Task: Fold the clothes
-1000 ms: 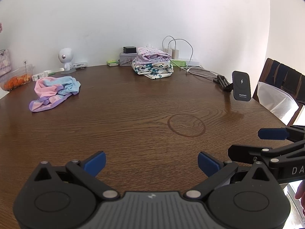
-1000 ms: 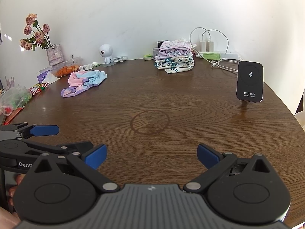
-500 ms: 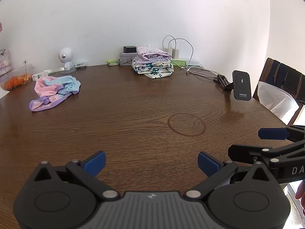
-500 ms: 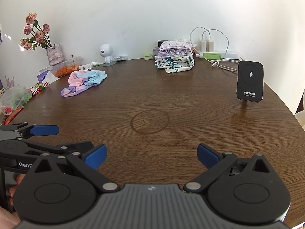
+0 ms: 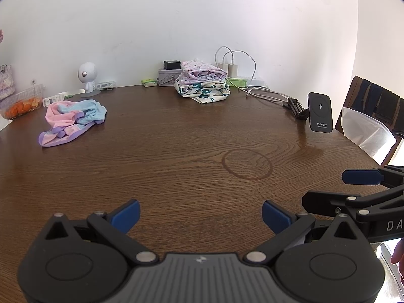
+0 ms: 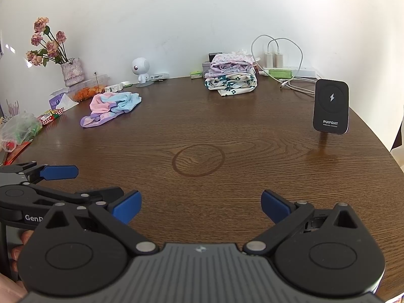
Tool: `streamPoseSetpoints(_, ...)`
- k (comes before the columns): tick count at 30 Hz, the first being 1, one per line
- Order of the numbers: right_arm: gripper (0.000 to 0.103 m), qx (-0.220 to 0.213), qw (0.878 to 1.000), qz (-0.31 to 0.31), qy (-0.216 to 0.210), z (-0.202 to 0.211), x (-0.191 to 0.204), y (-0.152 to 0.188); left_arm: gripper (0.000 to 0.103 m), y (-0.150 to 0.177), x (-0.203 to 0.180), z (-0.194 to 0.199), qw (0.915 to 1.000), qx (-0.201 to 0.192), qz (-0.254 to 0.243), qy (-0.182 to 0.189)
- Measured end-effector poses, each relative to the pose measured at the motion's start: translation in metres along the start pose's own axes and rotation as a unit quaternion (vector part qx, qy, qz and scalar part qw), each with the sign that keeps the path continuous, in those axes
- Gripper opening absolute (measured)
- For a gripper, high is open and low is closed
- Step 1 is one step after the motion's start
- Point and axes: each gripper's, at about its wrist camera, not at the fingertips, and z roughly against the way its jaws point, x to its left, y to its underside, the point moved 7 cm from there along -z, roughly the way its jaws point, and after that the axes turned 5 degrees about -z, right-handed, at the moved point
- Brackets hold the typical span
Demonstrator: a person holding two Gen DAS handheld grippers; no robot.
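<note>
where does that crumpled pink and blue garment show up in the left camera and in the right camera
Left wrist: crumpled garment at left, mid-height, lying on the table.
Right wrist: crumpled garment left of centre, upper-middle.
Shared landmark: the folded stack of clothes against the wall, to the garment's right in both.

Very little has changed over the last second. The left gripper (image 5: 200, 216), black with blue finger pads, has tipped by the barest amount. In its own view the black rectangular wireless charger stand (image 5: 320, 112) and the folded pile of floral clothes (image 5: 202, 85) at the far side of the dark brown wooden table (image 5: 176, 176) now sit a trace higher in the frame. The view from the right gripper (image 6: 199, 205) shows no shift that can be made out.
</note>
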Motion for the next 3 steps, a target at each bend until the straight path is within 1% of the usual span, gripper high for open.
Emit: streamPoseSetpoints(3, 0.103, -0.001, 1.000, 0.001, -0.001, 0.0001, -0.0002, 0.0001, 0.101, 0.0009, -0.0001, 0.0000, 1.0000, 0.000, 0.002, 0.005)
